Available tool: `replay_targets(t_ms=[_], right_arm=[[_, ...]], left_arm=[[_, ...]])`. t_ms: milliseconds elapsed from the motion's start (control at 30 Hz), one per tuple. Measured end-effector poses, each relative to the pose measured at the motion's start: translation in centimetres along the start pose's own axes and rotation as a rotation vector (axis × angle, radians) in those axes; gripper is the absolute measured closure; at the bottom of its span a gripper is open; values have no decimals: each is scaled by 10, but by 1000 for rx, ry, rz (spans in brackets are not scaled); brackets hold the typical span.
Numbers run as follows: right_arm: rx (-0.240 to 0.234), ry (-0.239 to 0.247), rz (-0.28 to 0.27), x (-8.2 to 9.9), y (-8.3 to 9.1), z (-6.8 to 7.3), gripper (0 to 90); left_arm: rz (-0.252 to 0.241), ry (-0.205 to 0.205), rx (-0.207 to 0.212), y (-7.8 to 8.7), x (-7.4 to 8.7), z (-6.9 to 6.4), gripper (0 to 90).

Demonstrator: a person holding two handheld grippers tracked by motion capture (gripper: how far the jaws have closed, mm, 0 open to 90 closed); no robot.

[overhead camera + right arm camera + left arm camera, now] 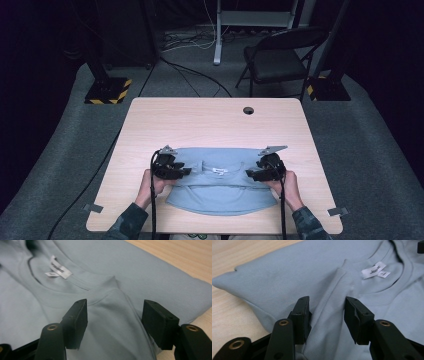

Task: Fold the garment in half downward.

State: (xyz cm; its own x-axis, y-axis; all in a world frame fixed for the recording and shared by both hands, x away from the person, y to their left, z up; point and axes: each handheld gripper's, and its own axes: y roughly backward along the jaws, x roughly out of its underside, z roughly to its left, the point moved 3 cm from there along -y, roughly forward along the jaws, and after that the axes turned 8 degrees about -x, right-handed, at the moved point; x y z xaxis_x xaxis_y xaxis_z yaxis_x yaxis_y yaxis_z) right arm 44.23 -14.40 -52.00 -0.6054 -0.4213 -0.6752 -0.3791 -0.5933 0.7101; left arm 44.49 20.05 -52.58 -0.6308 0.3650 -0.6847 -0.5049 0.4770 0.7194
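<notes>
Your pale blue T-shirt (220, 185) lies folded on the near half of the wooden counter (210, 120), its collar facing up at the middle and its white neck label (375, 270) showing. The shirt's far edge runs straight across the counter; its near hem curves close to the counter's front edge.

Your left gripper (172, 169) sits at the shirt's left shoulder. In the left gripper view its fingers (300, 315) stand apart, one on each side of a raised ridge of cloth beside the collar, not pressing it. The shirt's left edge ends in a folded corner, with bare wood beyond.

Your right gripper (264, 171) sits at the right shoulder. Its fingers (76, 320) are also apart, straddling a soft fold that runs out from the collar. The shirt's right edge lies just past the outer finger, then bare counter.

The far half of the counter is open wood up to a round cable hole (248, 110). Strips of open wood also lie either side of the shirt.
</notes>
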Motion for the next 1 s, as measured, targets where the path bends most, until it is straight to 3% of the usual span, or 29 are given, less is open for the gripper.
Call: replay_targets(t_ms=[200, 400, 633, 1000], right_arm=[[-13, -21, 24, 3, -10, -6, 434], [41, -20, 9, 7, -12, -5, 640], [58, -29, -28, 11, -11, -3, 795], [51, -28, -56, 8, -5, 2, 835]], left_arm=[[11, -5, -12, -12, 4, 0, 628], [-26, -18, -50, -13, 8, -1, 730], [-55, -28, -77, -13, 10, -3, 802], [-100, -21, -72, -8, 9, -4, 829]])
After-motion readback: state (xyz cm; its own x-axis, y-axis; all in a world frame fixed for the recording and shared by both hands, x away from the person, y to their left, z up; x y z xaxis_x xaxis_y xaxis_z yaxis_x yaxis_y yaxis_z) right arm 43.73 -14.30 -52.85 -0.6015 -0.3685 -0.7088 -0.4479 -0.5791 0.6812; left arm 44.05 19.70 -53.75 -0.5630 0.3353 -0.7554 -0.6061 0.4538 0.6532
